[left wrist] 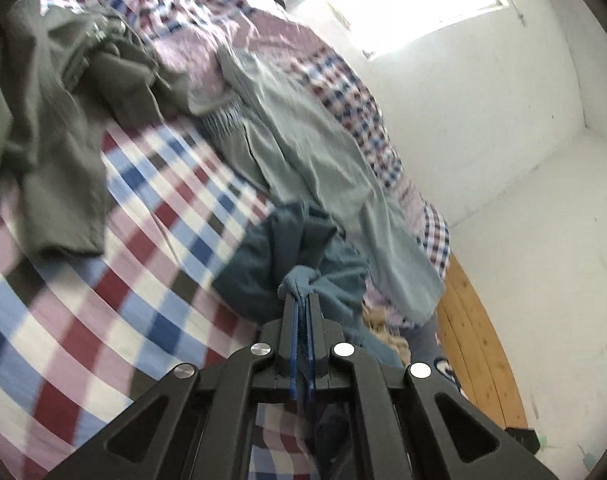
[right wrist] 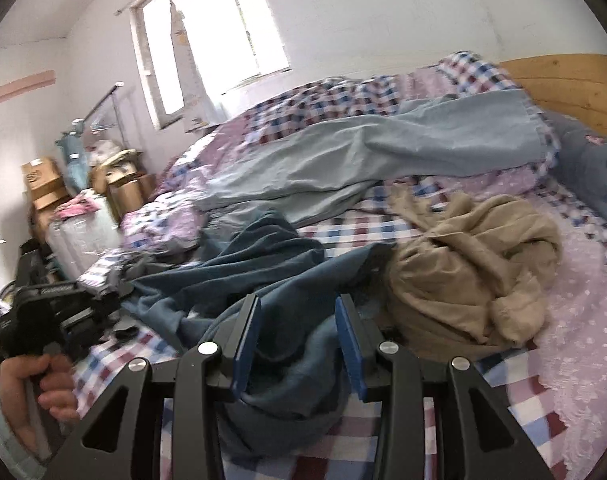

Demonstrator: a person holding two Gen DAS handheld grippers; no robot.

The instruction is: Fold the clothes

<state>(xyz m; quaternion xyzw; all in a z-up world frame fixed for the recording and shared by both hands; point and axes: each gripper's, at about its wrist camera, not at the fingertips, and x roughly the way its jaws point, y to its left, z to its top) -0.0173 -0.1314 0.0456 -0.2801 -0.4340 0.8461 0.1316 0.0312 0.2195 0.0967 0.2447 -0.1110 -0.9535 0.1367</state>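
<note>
Right now the left gripper (left wrist: 302,300) has its jaws pinched nearly together on a bunched corner of the teal garment (left wrist: 259,264), which trails from the fingers down onto the checked sheet (left wrist: 103,280). From the other side, that same teal garment (right wrist: 263,264) lies spread and rumpled across the near part of the bed, running from the left gripper (right wrist: 63,312), held in a hand (right wrist: 35,388) at the left edge, toward the right gripper (right wrist: 298,312). The right gripper stands wide open, its blue pads (right wrist: 349,344) on either side of a fold of the teal cloth without closing on it. Just beside the teal garment to the right sits a crumpled tan garment (right wrist: 471,272). Behind both, a pale blue garment (right wrist: 383,148) stretches over the heaped quilt (right wrist: 303,104) toward the wooden headboard (right wrist: 575,80). A grey garment (left wrist: 43,120) lies bunched farther up the sheet, well apart from the teal one.
</note>
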